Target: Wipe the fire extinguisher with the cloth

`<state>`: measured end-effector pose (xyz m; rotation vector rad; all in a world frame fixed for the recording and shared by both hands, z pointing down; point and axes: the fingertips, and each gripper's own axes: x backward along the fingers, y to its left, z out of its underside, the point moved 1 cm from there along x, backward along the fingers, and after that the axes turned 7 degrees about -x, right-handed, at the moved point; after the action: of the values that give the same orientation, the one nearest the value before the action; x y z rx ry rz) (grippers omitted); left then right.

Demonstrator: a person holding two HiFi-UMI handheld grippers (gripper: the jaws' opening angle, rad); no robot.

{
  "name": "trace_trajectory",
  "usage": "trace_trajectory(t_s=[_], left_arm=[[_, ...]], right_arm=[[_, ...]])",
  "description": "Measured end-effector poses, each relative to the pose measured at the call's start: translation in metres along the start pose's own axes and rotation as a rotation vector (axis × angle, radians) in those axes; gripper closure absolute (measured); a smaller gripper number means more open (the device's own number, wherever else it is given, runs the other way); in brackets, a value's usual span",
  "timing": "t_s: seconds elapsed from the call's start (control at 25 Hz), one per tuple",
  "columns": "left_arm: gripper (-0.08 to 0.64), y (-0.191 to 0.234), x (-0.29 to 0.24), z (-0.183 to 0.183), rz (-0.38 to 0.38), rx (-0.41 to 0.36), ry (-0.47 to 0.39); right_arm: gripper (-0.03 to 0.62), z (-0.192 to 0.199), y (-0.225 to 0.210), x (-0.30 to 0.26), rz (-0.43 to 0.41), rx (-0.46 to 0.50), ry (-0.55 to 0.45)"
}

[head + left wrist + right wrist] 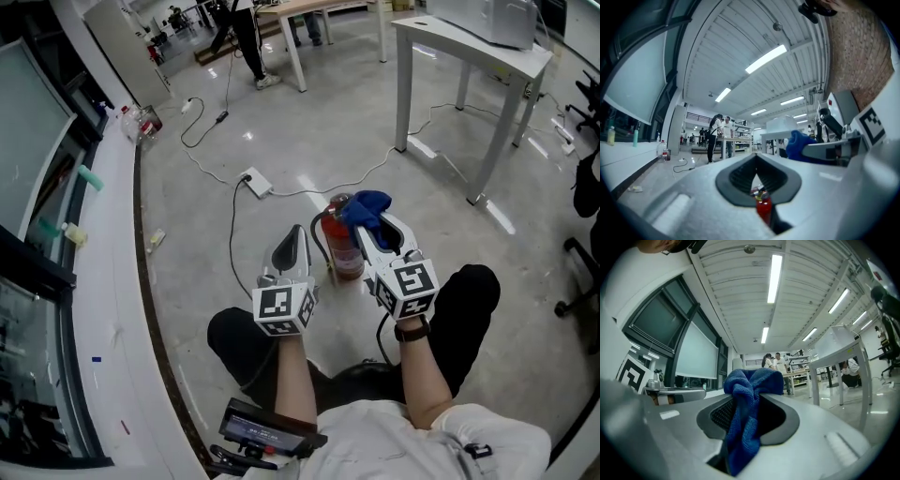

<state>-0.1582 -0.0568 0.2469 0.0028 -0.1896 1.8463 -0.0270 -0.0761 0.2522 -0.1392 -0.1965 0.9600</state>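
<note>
The person's knees (473, 291) rest on the grey floor (309, 131), with both forearms stretched forward. The left hand-held gripper (297, 231) has its jaws pressed together at the tips with nothing pinched. Its own view shows the red fire extinguisher (346, 251) past the narrow gap below the tips. The right hand-held gripper (377, 223) is clamped on a bunched blue cloth (367, 207), whose folds spill out above and below the jaws. The fire extinguisher stands upright on the floor between the two grippers, just beside the right one. The cloth sits at its top, over the valve. Farther out, a white power strip (256, 182) and its cable lie on the floor. Beyond it, toward the far right corner of the floor, stands a white table (469, 45), and people stand in the distance.
</note>
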Motion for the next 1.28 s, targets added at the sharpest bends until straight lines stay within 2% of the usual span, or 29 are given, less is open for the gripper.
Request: trace_trajectory(t_s=[0.12,0.24,0.56,0.76,1.0,1.28], left_arm=[[0.558,0.012,-0.002,0.015,-0.002,-0.013,0.021],[0.558,0.015,-0.004,0.03,0.0,0.01,0.041],[0.558,0.017,-0.009,0.061,-0.008,0.043,0.053],[0.558,0.03,-0.009,0.068,-0.015,0.041,0.061],[0.558,0.046,-0.008,0.079,-0.049,0.059,0.07],[0.558,0.058,-0.015,0.091,-0.057,0.08,0.077]], right_arm=[[0.476,0.013,-0.001,-0.008,0.045,0.055,0.043],[0.476,0.038,-0.006,-0.014,0.07,0.121,0.137],[0.477,0.122,0.001,-0.057,0.016,0.246,0.348],[0.477,0.164,-0.005,-0.09,0.088,0.384,0.476],[0.477,0.201,-0.007,-0.107,0.142,0.422,0.569],[0.477,0.217,-0.001,-0.114,0.157,0.452,0.558]])
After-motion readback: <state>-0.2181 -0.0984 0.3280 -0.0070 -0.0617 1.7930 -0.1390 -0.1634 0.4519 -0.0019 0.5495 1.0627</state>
